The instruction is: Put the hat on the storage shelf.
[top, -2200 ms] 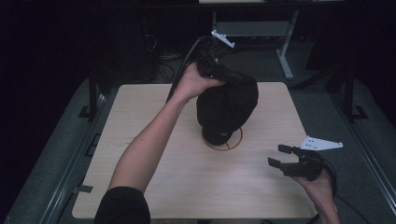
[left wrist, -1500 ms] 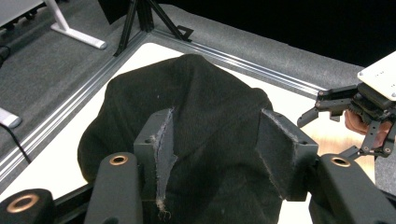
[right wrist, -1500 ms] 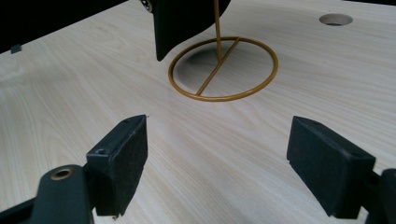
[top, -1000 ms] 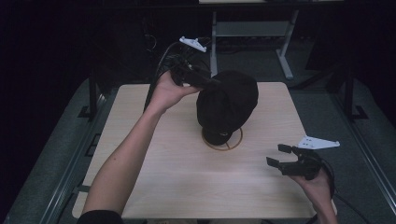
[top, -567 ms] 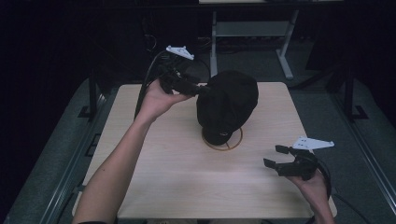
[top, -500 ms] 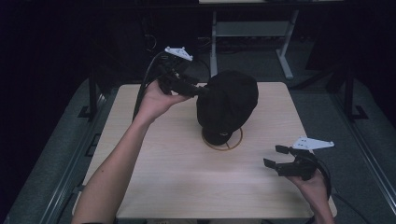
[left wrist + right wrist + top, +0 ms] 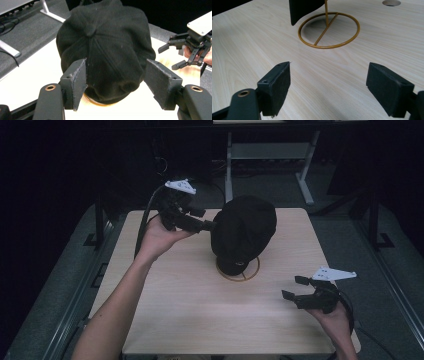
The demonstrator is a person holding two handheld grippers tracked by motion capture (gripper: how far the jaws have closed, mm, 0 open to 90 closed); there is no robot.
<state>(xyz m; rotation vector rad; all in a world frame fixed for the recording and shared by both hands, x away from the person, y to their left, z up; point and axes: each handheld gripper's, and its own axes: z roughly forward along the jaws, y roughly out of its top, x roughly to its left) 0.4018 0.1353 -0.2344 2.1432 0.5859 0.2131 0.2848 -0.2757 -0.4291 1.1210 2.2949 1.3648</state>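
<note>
Far left of the high view: forearm point(image 7: 117, 310) coming up from the bottom edge, hand point(image 7: 157, 237) raised over the bench's point(image 7: 170, 320) far-left part. Left gripper point(image 7: 206, 222) held level, pointed right at the black cap point(image 7: 245, 227) — jaws apart, having just been opening, tips just beside the cap's left flank. In the left gripper view, the cap's point(image 7: 105, 42) crown sits between and beyond the two pads point(image 7: 78, 82); cannot tell whether the pads touch the cloth, no pinch of fabric visible. Grey three-cornered plate point(image 7: 181, 185) on top of the gripper, cable point(image 7: 145, 222) looping down behind the hand.

Centre: cap perched on a gold wire stand point(image 7: 238, 269), clear of the bench top, roughly mid-bench toward the far edge. Stand's ring base flat on the wood, one bar crossing it, thin stem rising into the cap — plain in the right gripper view point(image 7: 329, 30), with the cap's dark lower edge point(image 7: 304, 8) hanging above the ring. Small round hole point(image 7: 391, 2) in the bench top beyond the ring.

Right: right gripper point(image 7: 291, 288) low over the bench's near-right corner, well apart from cap and stand, pointing left. Jaws wide apart, nothing between them but bare wood. Hand point(image 7: 334, 317) behind it at the bench edge, grey plate point(image 7: 334, 273) on top. Same gripper seen past the cap in the left gripper view point(image 7: 172, 56).
</note>
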